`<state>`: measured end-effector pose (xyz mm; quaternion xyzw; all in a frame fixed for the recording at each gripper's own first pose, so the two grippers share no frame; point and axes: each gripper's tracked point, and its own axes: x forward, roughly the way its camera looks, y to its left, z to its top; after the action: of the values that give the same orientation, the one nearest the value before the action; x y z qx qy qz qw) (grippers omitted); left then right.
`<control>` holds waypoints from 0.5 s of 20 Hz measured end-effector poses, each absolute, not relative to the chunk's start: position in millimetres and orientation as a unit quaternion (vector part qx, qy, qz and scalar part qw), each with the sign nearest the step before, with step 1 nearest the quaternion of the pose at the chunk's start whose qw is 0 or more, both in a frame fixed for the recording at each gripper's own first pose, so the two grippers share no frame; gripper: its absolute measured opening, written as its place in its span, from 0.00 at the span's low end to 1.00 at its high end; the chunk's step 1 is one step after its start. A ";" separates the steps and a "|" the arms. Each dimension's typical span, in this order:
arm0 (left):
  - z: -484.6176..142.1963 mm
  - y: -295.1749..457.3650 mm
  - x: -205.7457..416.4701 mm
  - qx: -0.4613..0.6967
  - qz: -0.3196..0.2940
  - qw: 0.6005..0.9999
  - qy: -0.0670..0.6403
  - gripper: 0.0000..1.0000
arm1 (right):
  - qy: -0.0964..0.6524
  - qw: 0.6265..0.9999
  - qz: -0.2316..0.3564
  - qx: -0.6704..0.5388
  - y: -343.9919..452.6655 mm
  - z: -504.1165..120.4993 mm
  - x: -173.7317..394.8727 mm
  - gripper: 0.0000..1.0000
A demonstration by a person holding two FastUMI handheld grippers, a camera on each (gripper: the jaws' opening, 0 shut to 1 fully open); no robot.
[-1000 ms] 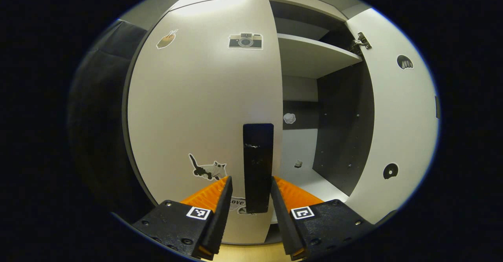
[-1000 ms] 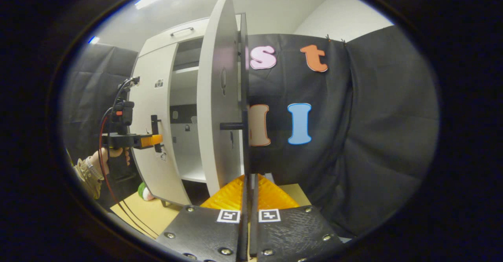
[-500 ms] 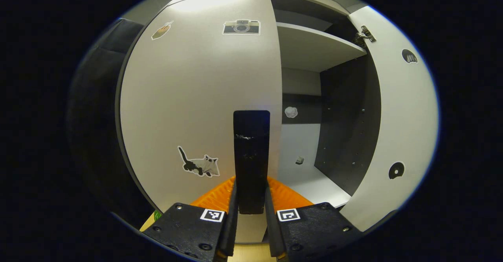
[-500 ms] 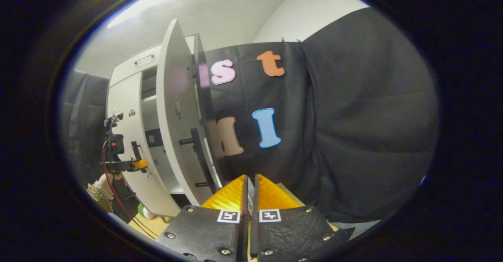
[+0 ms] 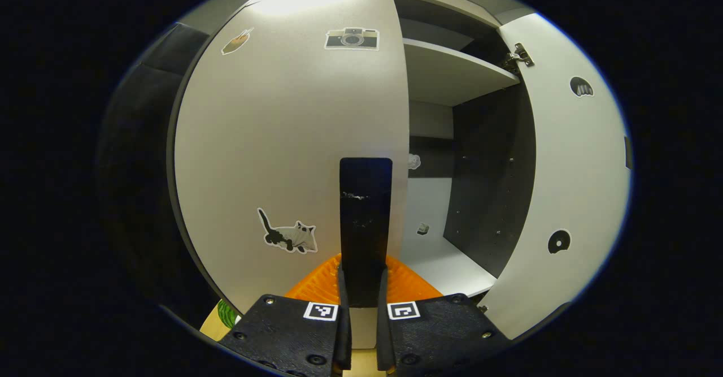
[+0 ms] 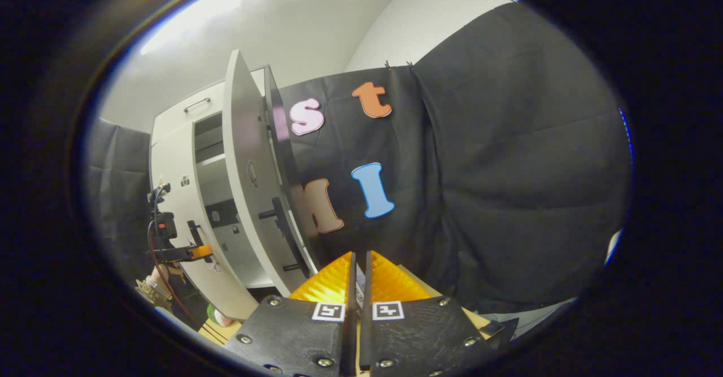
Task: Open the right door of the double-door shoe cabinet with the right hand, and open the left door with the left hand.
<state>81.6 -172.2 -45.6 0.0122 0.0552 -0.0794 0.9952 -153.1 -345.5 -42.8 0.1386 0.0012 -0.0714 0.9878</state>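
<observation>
A: Starting at the far left of the left gripper view: left door (image 5: 294, 139) flat against the shoe cabinet (image 5: 446, 72), cat sticker (image 5: 288, 237) low on its face, camera sticker (image 5: 351, 39) up high

B: Moving in to the middle: black handle (image 5: 365, 219) upright on that door's inner edge, left tool (image 5: 361, 332) clamped on its lower end, one finger pressing each side

A: Further right: dark open compartment, white shelf (image 5: 452, 74) across the top, pale floor panel below

B: And at the right edge: right door (image 5: 570, 196) swung well out, hinge (image 5: 519, 57) visible at its top corner

A: Switching to the right gripper view, far left first: left tool (image 6: 197, 251) small in the distance, against the left door's handle (image 6: 195, 235), hand (image 6: 164, 269) behind it

B: Next over: right door (image 6: 248, 185) standing wide open, seen nearly edge-on, its black handle (image 6: 281, 224) sticking out

A: Centre bottom: right tool (image 6: 357, 309) with fingers drawn together, gripping nothing, well clear of that handle

B: Rest of the right side: booth's black cloth wall (image 6: 508, 168)
</observation>
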 end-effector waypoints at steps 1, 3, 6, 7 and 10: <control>-44.6 -171.5 74.6 0.012 -0.085 0.995 0.052 0.18 | 0.002 0.988 -0.069 0.136 -341.4 -43.4 -155.3 0.04; -45.5 -170.4 72.0 0.008 -0.096 0.994 0.052 0.17 | -0.001 0.989 -0.060 0.133 -336.6 -40.6 -155.0 0.03; -46.1 -168.3 68.0 0.009 -0.109 0.992 0.058 0.16 | -0.001 0.991 -0.046 0.129 -326.0 -42.3 -153.7 0.04; -46.1 -167.7 69.3 0.009 -0.114 0.992 0.059 0.16 | -0.001 0.991 -0.043 0.127 -322.7 -41.2 -154.5 0.04; -45.4 -165.4 68.0 0.007 -0.122 0.990 0.064 0.16 | 0.002 0.992 -0.037 0.120 -307.6 -40.1 -147.8 0.04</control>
<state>68.0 -165.4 -45.4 0.0070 0.0637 -0.1220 0.9905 -147.8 -307.6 -40.1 0.1202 0.0020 -0.0366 0.9921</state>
